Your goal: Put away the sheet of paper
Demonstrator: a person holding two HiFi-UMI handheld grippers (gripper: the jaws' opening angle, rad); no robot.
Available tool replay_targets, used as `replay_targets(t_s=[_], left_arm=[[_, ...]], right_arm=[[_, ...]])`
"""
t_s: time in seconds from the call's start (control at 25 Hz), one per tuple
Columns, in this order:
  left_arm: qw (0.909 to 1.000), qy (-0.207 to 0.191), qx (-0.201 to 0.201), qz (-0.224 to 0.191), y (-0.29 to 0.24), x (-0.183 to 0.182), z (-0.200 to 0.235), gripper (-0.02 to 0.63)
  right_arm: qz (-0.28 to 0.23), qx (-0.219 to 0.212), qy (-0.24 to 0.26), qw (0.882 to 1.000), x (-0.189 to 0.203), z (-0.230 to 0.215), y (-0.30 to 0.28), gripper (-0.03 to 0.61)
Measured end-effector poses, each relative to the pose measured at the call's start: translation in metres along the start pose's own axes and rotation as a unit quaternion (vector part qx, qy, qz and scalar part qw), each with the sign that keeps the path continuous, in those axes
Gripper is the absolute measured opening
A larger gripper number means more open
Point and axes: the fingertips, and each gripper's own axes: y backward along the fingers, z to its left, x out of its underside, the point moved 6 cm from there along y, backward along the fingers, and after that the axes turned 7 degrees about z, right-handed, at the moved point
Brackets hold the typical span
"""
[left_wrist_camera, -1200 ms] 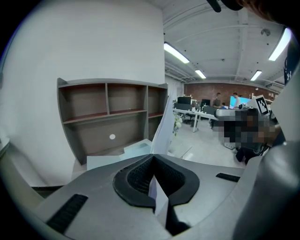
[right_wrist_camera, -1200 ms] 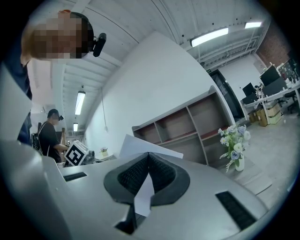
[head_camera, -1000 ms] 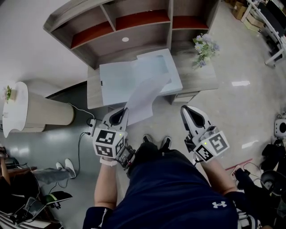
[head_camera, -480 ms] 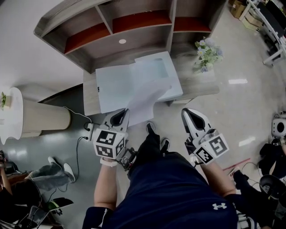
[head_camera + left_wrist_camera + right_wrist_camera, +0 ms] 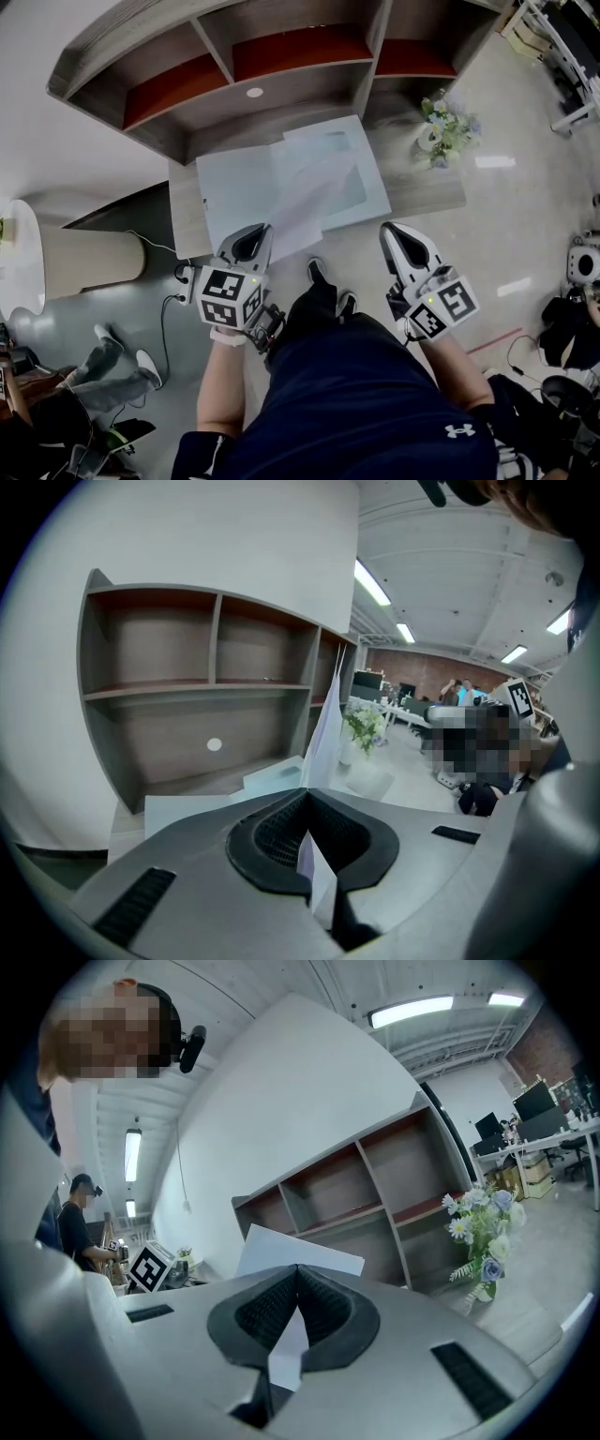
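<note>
Paper sheet [image 5: 309, 202] being held up before an open folder [image 5: 234, 183].
It is being pinched by the closed left gripper [image 5: 261, 232]; the right gripper [image 5: 392, 232] is closed, empty. Best lowered flat.

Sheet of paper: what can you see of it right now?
Plain white, thin, no print visible: the sheet of paper is pinched at its near edge by the shut left gripper. The rest slants away, slightly bowed, over the open white folder on the desk. Left gripper view shows it edge-on. Whether its far end touches the folder is unclear.
</note>
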Motion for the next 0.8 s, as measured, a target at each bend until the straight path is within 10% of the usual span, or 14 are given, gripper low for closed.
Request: replay_targets(t_s=[0.4,0.8], left_arm=[[0.9905,0.12,0.061,-0.03,-0.038,0.005,0.073,0.014],[0.9406,0.323,0.106,0.007,-0.121,0.094,0.17,0.014]], right_arm=[[0.022,0.018,-0.006,1.0,-0.014,-0.008,-0.053,0.006],[0.041,0.029,-0.09,0.995,-0.01,-0.017,-0.074,0.006]])
